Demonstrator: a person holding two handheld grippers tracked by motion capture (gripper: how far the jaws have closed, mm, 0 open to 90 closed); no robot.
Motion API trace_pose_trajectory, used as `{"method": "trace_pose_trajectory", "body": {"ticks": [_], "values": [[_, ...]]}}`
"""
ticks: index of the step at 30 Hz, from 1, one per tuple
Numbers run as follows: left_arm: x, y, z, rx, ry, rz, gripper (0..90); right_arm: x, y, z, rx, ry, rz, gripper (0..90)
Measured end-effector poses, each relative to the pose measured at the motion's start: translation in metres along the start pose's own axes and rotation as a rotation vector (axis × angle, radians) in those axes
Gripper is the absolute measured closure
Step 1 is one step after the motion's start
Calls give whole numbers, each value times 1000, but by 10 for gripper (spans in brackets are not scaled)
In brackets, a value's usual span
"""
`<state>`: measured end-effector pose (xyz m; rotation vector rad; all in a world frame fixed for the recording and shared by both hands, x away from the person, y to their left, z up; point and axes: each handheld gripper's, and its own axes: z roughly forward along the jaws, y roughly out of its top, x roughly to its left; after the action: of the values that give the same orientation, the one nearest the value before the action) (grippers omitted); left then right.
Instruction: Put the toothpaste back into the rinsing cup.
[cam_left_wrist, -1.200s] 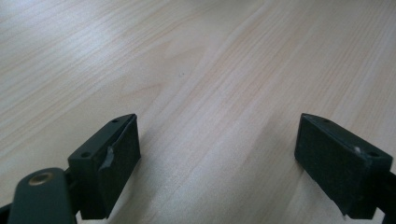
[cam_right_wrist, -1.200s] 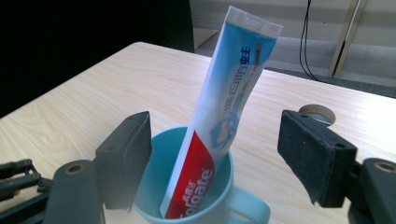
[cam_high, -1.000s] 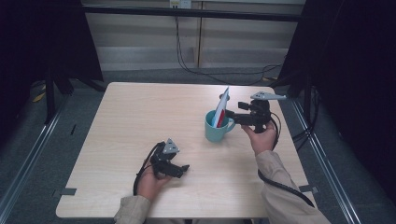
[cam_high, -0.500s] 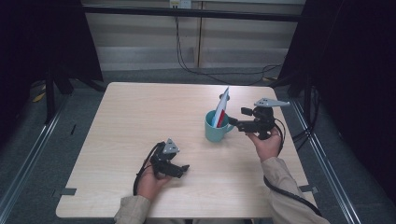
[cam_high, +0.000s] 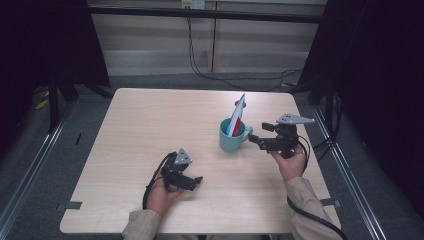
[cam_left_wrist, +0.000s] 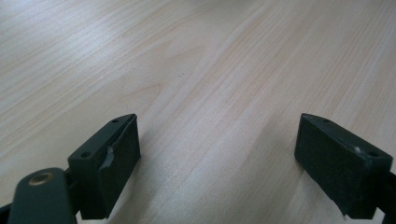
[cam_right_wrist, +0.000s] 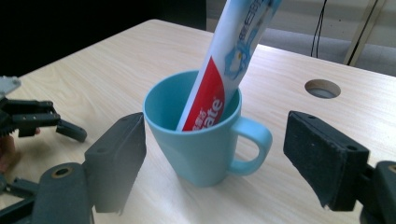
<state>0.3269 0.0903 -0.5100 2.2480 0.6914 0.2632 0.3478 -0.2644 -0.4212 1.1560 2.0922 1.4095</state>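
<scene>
Upright, glossy toothpaste tube leans in smooth turquoise mug (handled).

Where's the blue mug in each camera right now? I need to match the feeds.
High view: blue mug sits right of centre on the table, just left of the right claw.
Left gripper view: bare tabletop between the jaws.
Right gripper view: mug centre, between the open jaws.
Shared landmark: toothpaste tube leaning in it.

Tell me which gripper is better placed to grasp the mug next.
Right. The right gripper is open beside the teal mug, facing its handle side. The left gripper sits open over bare table, farther off.
</scene>
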Motion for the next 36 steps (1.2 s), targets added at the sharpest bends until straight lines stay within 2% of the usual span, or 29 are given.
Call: {"method": "trace_pose_trajectory", "body": {"ticks": [5,19,33,36], "values": [[0,0,0,1,0,0,138,2,-10,-2,25,8,-20,206],[0,0,0,-2,-1,0,138,0,-33,-10,36,24,-24,206],[0,0,0,-2,-1,0,138,1,-49,-15,45,39,-43,204],[0,0,0,-2,-1,-1,138,3,-53,-16,63,47,-62,195]]}}
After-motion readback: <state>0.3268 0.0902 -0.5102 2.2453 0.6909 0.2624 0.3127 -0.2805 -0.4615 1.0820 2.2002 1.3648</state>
